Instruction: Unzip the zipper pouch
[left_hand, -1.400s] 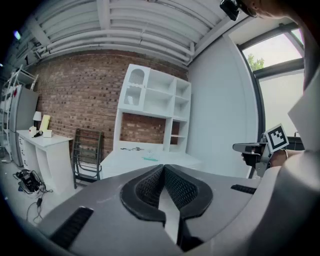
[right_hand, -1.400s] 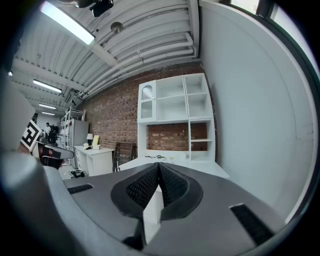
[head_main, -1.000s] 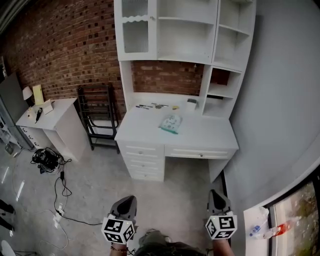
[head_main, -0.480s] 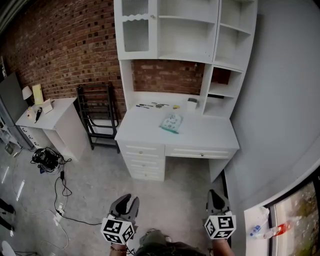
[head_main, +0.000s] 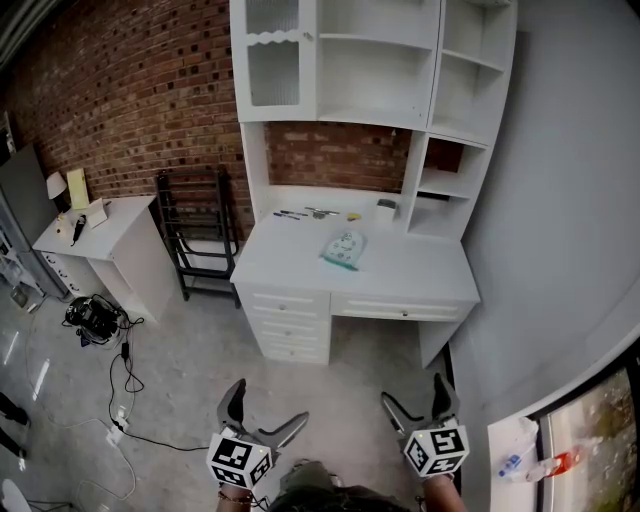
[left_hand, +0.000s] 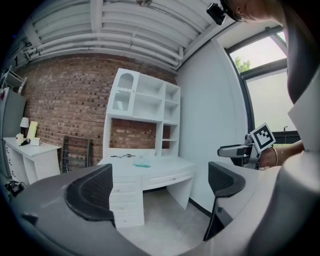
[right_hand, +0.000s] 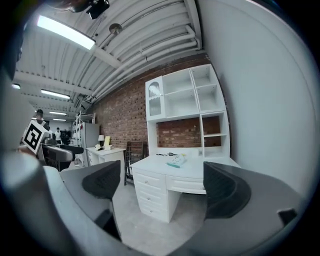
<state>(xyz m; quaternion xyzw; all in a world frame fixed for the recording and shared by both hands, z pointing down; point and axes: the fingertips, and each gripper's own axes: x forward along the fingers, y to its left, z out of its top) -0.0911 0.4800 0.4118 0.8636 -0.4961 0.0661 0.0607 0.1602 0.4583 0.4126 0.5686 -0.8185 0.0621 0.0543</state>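
Pale green and flat, the zipper pouch (head_main: 343, 249) lies on the white desk (head_main: 410, 272), near the middle of the top and just behind its centre; its long axis seems to run from the desk's front edge toward the back, slightly slanted; it is too small to tell which end the zipper pull sits at, or what is inside; a few small tools (head_main: 305, 212) and a small white jar (head_main: 384, 208) lie along the desk's back edge, apart from the pouch; the desk's drawers (head_main: 292, 322) are pushed in; both grippers hang over the floor well in front of the desk, far from the pouch; the left gripper (head_main: 268, 405) has its fingers (left_hand: 92, 192) spread wide with only the room between them; the right gripper (head_main: 412, 392) is likewise spread wide, gripping nothing and touching nothing.
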